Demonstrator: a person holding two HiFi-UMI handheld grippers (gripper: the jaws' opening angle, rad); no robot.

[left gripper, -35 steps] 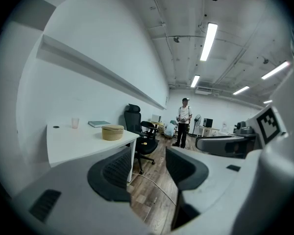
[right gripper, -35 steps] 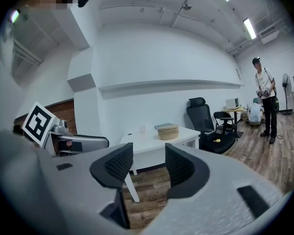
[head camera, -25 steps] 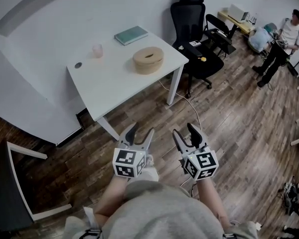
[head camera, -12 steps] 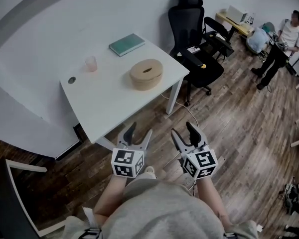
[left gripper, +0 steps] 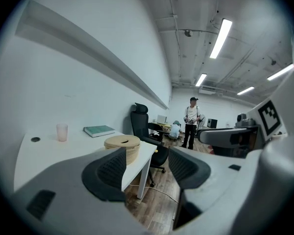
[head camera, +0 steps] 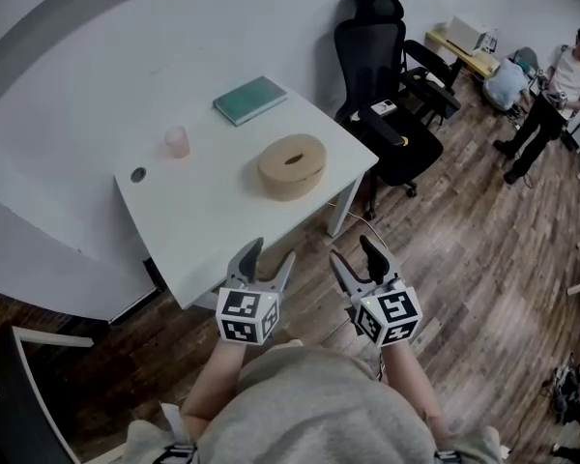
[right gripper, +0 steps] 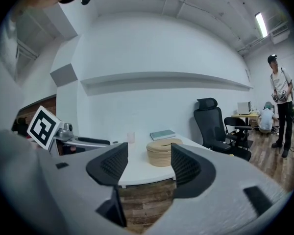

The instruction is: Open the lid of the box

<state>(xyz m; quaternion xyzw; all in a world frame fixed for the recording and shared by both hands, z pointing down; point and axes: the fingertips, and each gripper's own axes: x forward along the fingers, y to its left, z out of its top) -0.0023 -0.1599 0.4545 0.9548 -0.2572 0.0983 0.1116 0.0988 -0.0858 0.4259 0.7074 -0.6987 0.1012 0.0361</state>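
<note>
A round tan box [head camera: 292,165] with a flat slotted lid stands on the white table [head camera: 213,211], near its right end. The lid lies closed on it. Both grippers hang in front of the table's near edge, well short of the box. My left gripper [head camera: 271,257] is open and empty. The jaws of my right gripper [head camera: 354,255] are opening, with nothing between them. The box [left gripper: 122,146] shows past the left pad in the left gripper view. In the right gripper view the box [right gripper: 162,152] sits between the pads, far off.
A green book [head camera: 250,100] and a pink cup [head camera: 177,141] lie farther back on the table. A black office chair [head camera: 377,85] stands just right of the table. A person [head camera: 561,75] stands far right on the wooden floor. A cable runs under the table.
The table and box have drawn nearer and lower in the head view. Both grippers keep their place in the view, empty; the right jaws stand slightly wider.
</note>
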